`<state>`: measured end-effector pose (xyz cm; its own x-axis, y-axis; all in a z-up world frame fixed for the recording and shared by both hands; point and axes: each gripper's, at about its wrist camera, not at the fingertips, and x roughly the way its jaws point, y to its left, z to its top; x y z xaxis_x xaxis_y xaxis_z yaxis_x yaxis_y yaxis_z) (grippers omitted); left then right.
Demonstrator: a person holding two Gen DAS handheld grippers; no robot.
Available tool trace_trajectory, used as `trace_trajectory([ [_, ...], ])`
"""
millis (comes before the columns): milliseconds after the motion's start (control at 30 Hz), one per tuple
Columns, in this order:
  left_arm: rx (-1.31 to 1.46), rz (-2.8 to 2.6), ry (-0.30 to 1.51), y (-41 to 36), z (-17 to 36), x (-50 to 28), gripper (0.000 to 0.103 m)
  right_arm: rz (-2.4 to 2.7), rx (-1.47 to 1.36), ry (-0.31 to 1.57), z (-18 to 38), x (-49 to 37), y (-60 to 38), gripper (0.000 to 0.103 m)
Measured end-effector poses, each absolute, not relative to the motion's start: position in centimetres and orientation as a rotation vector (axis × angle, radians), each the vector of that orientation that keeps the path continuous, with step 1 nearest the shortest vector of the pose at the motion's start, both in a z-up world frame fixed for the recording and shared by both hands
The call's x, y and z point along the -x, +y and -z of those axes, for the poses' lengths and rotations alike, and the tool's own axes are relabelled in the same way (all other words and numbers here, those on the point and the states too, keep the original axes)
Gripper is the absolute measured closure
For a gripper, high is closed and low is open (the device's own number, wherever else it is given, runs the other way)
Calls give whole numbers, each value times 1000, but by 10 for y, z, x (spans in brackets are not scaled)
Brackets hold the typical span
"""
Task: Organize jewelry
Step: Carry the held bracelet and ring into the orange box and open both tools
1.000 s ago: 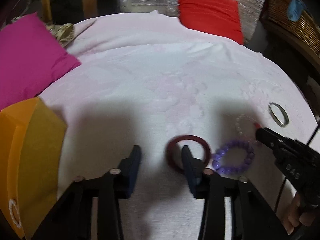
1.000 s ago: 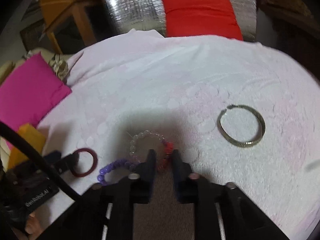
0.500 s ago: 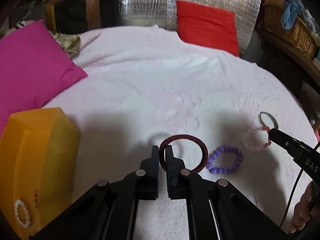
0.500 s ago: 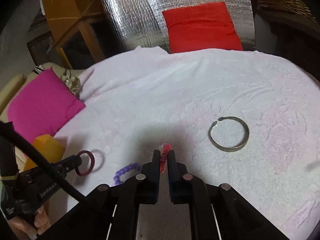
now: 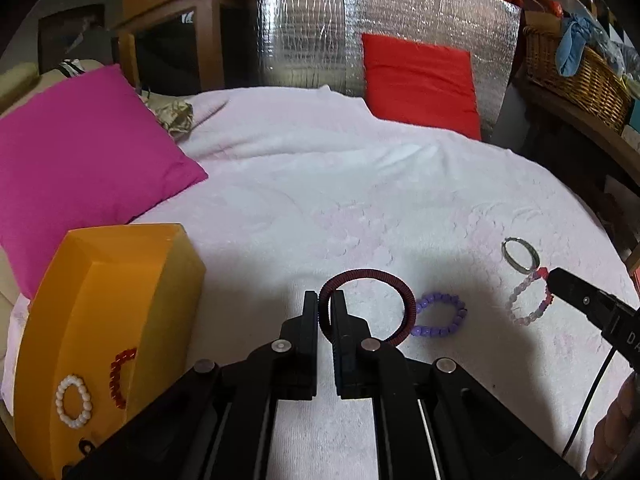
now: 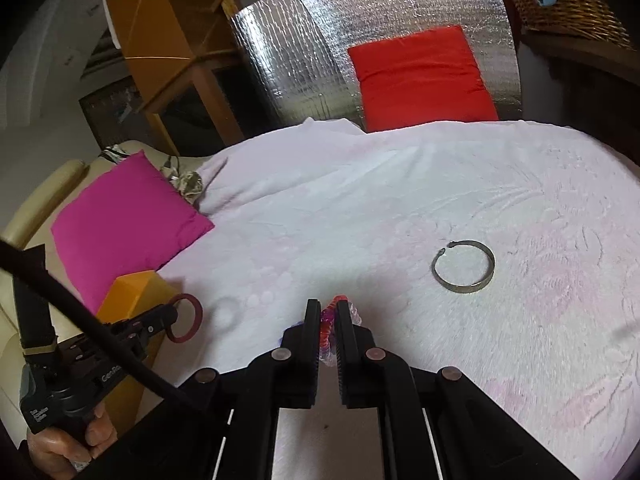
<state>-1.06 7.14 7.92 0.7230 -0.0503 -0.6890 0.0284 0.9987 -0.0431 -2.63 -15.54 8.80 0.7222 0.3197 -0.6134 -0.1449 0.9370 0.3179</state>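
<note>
The dark red bangle (image 5: 366, 304) is now up off the pink blanket (image 5: 360, 200), pinched tight in the left gripper (image 5: 325, 312). Before, that gripper was open around it. The right gripper (image 6: 328, 320) has squeezed the pale bead bracelet (image 5: 528, 300) and lifted it too. The purple bead bracelet (image 5: 440, 316) and metal bangle (image 6: 463, 266) stay lying there.
</note>
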Motion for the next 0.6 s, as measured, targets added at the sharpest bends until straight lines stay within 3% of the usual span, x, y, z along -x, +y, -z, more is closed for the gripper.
trace_trajectory([
  [600,-22,-30,671,68,-98,51,97,-306,-329,654,-107,57,-150,95],
])
